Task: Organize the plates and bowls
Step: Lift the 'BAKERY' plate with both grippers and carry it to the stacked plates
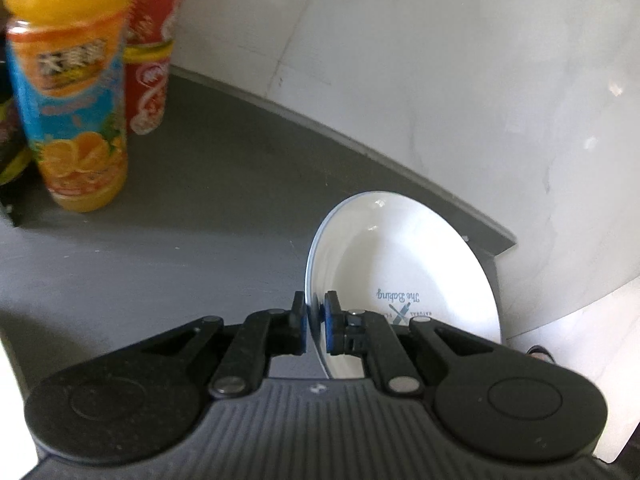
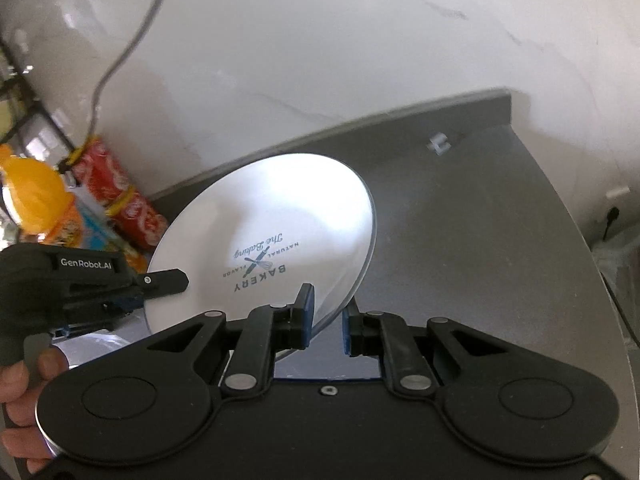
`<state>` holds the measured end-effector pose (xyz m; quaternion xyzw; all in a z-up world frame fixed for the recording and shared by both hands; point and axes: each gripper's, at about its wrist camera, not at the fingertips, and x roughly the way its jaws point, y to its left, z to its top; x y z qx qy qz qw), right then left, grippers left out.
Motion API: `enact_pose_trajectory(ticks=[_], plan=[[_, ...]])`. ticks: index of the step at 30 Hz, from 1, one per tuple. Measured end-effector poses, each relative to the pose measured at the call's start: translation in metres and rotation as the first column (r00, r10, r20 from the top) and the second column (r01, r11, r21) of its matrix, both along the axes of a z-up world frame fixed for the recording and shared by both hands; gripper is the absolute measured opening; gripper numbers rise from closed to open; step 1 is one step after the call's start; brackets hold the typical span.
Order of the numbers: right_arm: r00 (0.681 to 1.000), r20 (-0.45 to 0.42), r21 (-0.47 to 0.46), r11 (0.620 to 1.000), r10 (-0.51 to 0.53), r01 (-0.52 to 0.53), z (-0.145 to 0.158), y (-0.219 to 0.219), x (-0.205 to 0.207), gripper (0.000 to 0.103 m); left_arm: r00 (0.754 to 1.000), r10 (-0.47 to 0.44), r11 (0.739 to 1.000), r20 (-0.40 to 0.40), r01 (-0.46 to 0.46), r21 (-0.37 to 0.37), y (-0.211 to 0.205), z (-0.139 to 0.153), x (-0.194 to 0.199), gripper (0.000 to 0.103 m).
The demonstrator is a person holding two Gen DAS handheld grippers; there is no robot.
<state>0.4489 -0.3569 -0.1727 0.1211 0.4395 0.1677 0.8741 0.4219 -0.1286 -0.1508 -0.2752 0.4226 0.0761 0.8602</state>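
Grey counter (image 2: 480,220); tilted plate (image 2: 280,216), face toward white wall, rim pinched by left tool (image 1: 316,326); right tool (image 2: 326,322) parted astride rim.

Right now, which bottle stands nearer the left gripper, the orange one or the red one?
The orange juice bottle: it stands in front of the red bottle, which sits behind it against the wall.

The plate (image 1: 404,280) stood on edge between the left gripper (image 1: 316,320) fingers, above the counter (image 1: 180,240). Two bottles (image 1: 72,120) stood ahead to its left, against the wall (image 1: 400,80). The right gripper (image 2: 326,320) straddled the plate's opposite rim.
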Motion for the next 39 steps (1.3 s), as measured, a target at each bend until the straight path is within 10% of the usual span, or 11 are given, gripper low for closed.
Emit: enact_pose_trajectory(ticks=[39], plan=[[0.983,0.148,-0.004,0.994,0.109,-0.109,0.111,0.128,-0.127,0.013,0.974,0.088,0.996,0.209,-0.079,-0.05,0.121,0.098,-0.173,0.006]])
